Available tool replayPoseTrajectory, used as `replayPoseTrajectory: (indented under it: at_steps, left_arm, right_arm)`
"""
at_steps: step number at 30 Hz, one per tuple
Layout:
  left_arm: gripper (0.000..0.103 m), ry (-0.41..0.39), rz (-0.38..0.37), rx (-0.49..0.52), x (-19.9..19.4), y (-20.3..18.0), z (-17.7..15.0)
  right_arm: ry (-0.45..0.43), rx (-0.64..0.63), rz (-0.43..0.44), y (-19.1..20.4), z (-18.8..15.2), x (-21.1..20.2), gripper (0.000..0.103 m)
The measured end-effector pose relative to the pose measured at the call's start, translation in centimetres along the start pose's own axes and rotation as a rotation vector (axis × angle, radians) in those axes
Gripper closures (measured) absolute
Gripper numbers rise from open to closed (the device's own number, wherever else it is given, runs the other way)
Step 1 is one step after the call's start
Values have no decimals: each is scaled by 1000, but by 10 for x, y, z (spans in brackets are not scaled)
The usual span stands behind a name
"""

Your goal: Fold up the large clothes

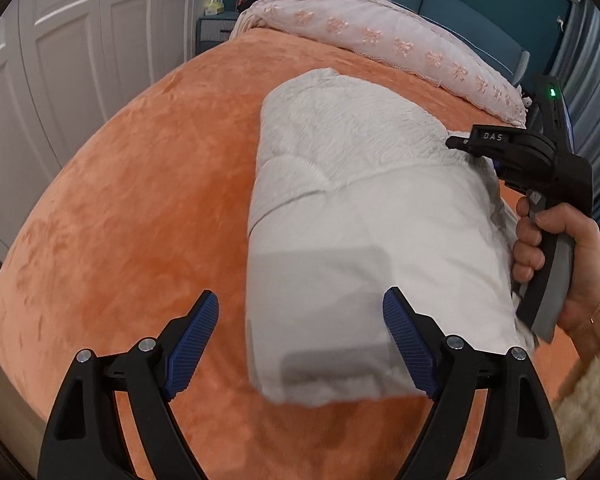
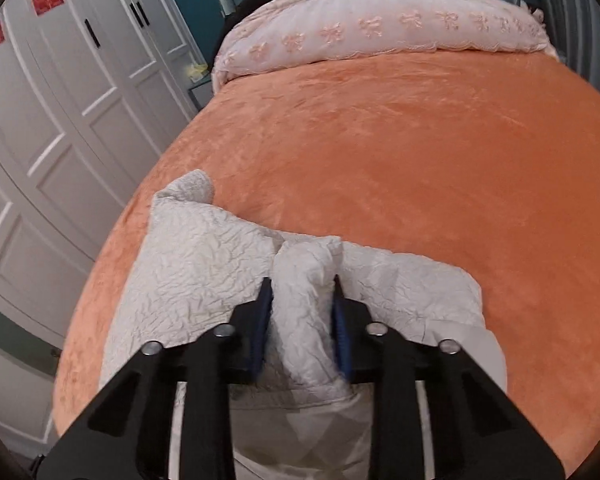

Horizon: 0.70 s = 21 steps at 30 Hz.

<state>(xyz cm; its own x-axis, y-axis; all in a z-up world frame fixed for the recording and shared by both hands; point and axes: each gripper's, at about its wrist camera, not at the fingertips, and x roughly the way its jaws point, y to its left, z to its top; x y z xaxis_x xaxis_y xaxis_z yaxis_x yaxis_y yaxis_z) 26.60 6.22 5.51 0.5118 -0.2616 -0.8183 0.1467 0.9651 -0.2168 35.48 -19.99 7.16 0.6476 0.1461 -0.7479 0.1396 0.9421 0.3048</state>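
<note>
White quilted fabric, a folded coat (image 1: 364, 216), is lying near the foot edge of the orange bed (image 1: 140, 200); its underside is hiding from me. My right gripper (image 2: 302, 300) is pinching a raised fold of it. My left gripper (image 1: 300, 344) is hanging spread wide above it. White wardrobes (image 2: 60, 92) are standing alongside, red labels unreadable. "DAS" is showing on the right tool.

A home bedroom: a wide bed under an orange plush blanket (image 2: 400, 152), a pink embroidered quilt (image 2: 380, 20) at its far end, white panelled wardrobe doors (image 2: 60, 92) left.
</note>
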Motion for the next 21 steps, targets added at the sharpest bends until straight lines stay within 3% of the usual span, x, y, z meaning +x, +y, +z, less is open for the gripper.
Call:
replayPoseTrajectory:
  at_steps: [5,8,13,16,21]
  left_arm:
    - [20,97,-88,31,-1,3,-38]
    - [20,156,-35,70,15,2,-60]
    - [19,57,120,68,35,9,-49]
    - [16,32,111,80,47,8,-34]
    - [14,-58,162,156,59,-2,-10]
  right_arm:
    - [7,21,8,-6,-3,-5,91]
    - [-18,43,-4,-11,-6,-15,93]
    - [-35,130,-37,-43,-29,-23,93]
    - [-33,128,-91,-56,-44,-17,93]
    - [-28,103,-188,-61,-49,8,89]
